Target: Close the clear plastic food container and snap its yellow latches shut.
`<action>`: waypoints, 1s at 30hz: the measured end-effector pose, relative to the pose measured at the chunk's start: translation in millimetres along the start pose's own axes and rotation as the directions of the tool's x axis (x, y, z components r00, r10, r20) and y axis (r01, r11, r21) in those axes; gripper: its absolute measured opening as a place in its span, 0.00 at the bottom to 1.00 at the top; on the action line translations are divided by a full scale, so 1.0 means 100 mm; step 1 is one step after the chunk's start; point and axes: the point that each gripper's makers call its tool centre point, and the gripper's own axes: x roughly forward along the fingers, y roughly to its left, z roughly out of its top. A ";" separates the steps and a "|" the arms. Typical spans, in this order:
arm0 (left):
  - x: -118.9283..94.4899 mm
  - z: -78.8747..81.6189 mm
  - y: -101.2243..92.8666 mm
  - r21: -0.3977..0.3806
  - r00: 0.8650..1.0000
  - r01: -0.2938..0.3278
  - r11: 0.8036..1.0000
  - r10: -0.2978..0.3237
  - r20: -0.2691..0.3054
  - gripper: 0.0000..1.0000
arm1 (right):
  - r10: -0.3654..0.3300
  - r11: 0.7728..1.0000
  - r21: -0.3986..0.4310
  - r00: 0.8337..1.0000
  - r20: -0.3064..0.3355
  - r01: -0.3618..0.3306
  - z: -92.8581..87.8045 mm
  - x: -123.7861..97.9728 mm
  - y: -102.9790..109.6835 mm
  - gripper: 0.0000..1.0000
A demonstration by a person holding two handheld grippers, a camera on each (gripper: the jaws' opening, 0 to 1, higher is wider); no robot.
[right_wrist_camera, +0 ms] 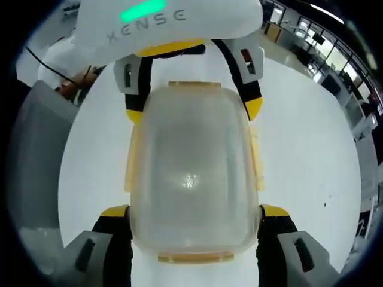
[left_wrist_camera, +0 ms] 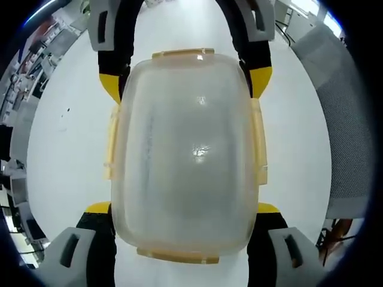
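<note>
Between my left claw [left_wrist_camera: 182,230] tips at six o'clock sits the clear container [left_wrist_camera: 185,149], its near end flanked by both jaws; they stand spread either side, and I cannot tell whether they press it. My right claw [right_wrist_camera: 194,230] flanks the opposite end the same way in the right gripper view, contact likewise unclear. Each view shows the other claw at twelve o'clock. The lid lies on the container, which rests on the white counter [left_wrist_camera: 66,137]. Yellow latches [left_wrist_camera: 258,146] at three, nine, six and twelve look splayed outward, unsnapped, I judge. Next: press each latch down against the wall.
</note>
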 end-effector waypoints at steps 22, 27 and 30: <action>-0.14 0.00 0.00 0.045 1.000 -0.027 0.999 0.027 -0.012 0.99 | -0.031 0.999 -0.040 0.994 0.103 0.036 0.10 -0.14 0.04 0.97; -0.17 0.02 0.00 0.056 0.999 -0.047 0.997 0.047 0.008 0.99 | -0.072 0.997 -0.031 0.987 0.142 0.077 0.08 -0.19 0.02 0.96; -0.23 0.14 0.06 -0.020 0.989 -0.096 0.995 0.097 0.108 0.99 | -0.106 0.994 0.033 0.965 0.241 0.101 0.16 -0.25 0.03 0.97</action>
